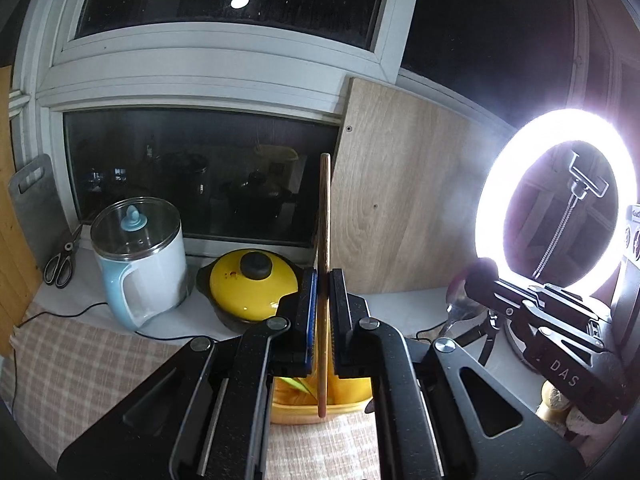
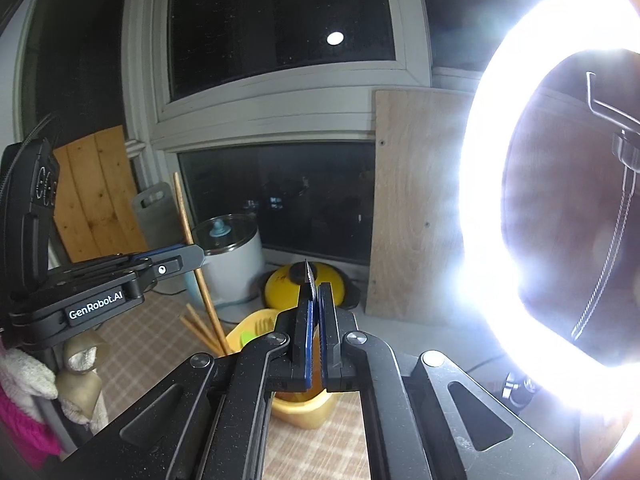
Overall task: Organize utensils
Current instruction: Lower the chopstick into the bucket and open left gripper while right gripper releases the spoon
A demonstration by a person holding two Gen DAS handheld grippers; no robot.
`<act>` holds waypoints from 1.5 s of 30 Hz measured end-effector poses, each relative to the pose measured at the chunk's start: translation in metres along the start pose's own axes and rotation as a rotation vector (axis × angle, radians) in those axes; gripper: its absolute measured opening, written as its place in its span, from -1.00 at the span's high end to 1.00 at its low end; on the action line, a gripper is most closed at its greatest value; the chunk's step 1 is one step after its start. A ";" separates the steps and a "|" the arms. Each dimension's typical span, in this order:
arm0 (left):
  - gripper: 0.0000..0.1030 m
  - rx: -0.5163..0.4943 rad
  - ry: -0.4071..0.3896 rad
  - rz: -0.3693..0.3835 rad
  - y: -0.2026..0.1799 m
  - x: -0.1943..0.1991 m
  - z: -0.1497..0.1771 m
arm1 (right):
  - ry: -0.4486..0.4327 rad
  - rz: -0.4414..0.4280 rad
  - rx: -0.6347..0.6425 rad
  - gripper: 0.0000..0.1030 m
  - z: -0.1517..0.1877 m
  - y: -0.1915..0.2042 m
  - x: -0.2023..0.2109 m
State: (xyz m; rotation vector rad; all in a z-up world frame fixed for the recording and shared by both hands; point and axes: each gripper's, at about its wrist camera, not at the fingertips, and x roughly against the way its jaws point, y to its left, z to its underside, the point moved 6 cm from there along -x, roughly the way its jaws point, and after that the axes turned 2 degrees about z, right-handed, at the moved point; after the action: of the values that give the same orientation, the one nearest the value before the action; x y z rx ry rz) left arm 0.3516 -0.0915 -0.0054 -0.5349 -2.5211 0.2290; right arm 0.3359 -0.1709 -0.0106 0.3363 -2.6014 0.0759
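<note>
My left gripper (image 1: 323,280) is pinched tight on a chopstick (image 1: 325,216), which stands nearly upright between the pads; its top reaches toward twelve o'clock against the dark window (image 1: 192,172), its lower end hangs just over the holder (image 1: 344,400) at six. From the right wrist view the same stick slants past my left fingers, above two more sticks (image 2: 200,330) already leaning out of the holder's rim at about nine o'clock.

My right gripper (image 2: 314,292) is pressed together on something thin and dark (a blade or a flat handle; I cannot tell which), its pointed tip (image 2: 307,270) poking out toward twelve, in front of the pot (image 2: 280,286). The holder sits directly below these fingers, on the checked cloth (image 2: 312,448), with a green item (image 2: 249,337) inside.

At ten o'clock of the left view stand the kettle (image 1: 140,264) and scissors (image 1: 60,264); the ring light (image 1: 560,204) glares at three.
</note>
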 end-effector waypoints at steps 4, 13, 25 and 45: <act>0.93 0.002 0.005 0.010 -0.001 -0.006 -0.003 | 0.001 0.018 0.007 0.98 -0.002 -0.002 -0.008; 0.93 0.004 -0.002 0.006 0.002 -0.018 -0.011 | 0.038 0.040 0.020 0.98 0.007 -0.008 -0.029; 0.93 0.019 0.073 0.007 0.007 -0.036 0.024 | 0.123 0.002 -0.046 0.98 0.040 -0.015 -0.049; 0.93 0.030 0.136 -0.031 0.019 -0.041 0.069 | 0.186 -0.058 -0.099 0.90 0.067 -0.007 -0.057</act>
State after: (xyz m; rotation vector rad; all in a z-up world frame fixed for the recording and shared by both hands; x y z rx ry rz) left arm 0.3517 -0.0944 -0.0873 -0.4826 -2.3883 0.2116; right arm 0.3528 -0.1732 -0.0969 0.3514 -2.3999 -0.0394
